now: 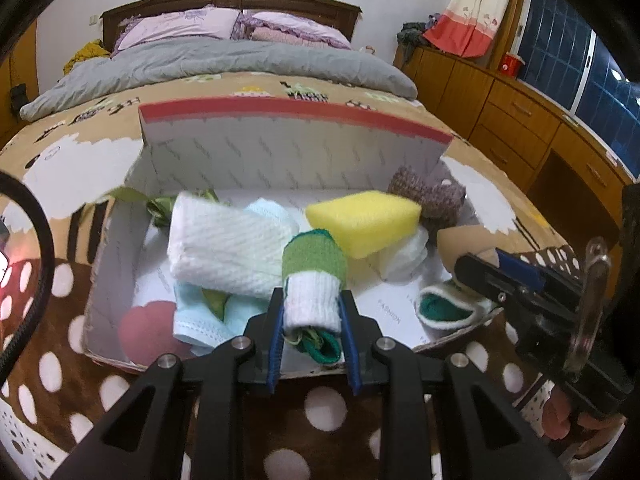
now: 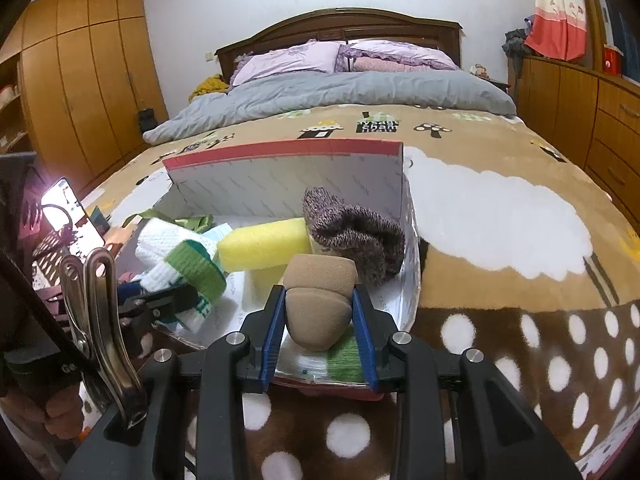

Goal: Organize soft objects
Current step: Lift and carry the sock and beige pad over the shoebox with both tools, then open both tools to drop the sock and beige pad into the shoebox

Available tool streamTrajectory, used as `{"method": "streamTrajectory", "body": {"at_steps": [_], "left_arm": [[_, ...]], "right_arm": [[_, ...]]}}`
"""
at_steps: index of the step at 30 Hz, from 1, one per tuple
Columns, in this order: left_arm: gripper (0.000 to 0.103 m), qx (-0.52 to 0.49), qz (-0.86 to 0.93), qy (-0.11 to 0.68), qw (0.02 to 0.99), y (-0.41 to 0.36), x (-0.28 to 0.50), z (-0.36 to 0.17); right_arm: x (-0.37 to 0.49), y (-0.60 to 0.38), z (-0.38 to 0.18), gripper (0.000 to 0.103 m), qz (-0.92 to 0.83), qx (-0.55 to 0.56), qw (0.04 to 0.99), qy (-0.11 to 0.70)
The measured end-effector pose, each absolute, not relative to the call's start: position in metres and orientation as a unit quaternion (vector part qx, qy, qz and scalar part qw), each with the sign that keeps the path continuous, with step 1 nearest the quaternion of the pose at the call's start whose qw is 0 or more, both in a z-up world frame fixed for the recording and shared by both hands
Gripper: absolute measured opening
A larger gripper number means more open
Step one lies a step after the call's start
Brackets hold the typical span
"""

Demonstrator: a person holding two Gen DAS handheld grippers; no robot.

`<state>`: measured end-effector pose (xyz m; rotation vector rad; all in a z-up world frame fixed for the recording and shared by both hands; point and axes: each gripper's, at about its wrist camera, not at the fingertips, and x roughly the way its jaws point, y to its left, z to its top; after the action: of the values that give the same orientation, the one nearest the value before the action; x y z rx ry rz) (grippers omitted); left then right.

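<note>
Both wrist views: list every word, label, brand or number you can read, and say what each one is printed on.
"FASHION": printed in grey on the white lining of the box floor, near the front right, left wrist view.
More of the same grey print repeats across the box lining and the raised lid: too faint to read.
Black-and-white lettering on the blanket: too blurred to read.
Phone screen: washed out, unreadable.

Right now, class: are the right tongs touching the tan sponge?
Touching. The right wrist view shows the right tongs closed on the tan sponge, both blue pads pressed against its sides, above the box.
</note>
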<state>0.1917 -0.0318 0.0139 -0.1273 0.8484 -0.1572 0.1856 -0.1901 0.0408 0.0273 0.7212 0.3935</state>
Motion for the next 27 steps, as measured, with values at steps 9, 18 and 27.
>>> {"method": "streamTrajectory", "body": {"at_steps": [9, 18, 27], "left_arm": [[0.028, -0.050, -0.075, 0.409, 0.908, -0.036, 0.191, 0.010], [0.040, -0.046, -0.080, 0.411, 0.907, -0.039, 0.191, 0.010], [0.056, -0.049, -0.071, 0.411, 0.908, -0.039, 0.188, 0.011]], "right_arm": [[0.187, -0.188, 0.030, 0.034, 0.184, 0.008, 0.917, 0.354], [0.186, -0.187, 0.030, 0.034, 0.182, 0.012, 0.917, 0.353], [0.184, -0.188, 0.032, 0.045, 0.192, 0.017, 0.919, 0.344]]}}
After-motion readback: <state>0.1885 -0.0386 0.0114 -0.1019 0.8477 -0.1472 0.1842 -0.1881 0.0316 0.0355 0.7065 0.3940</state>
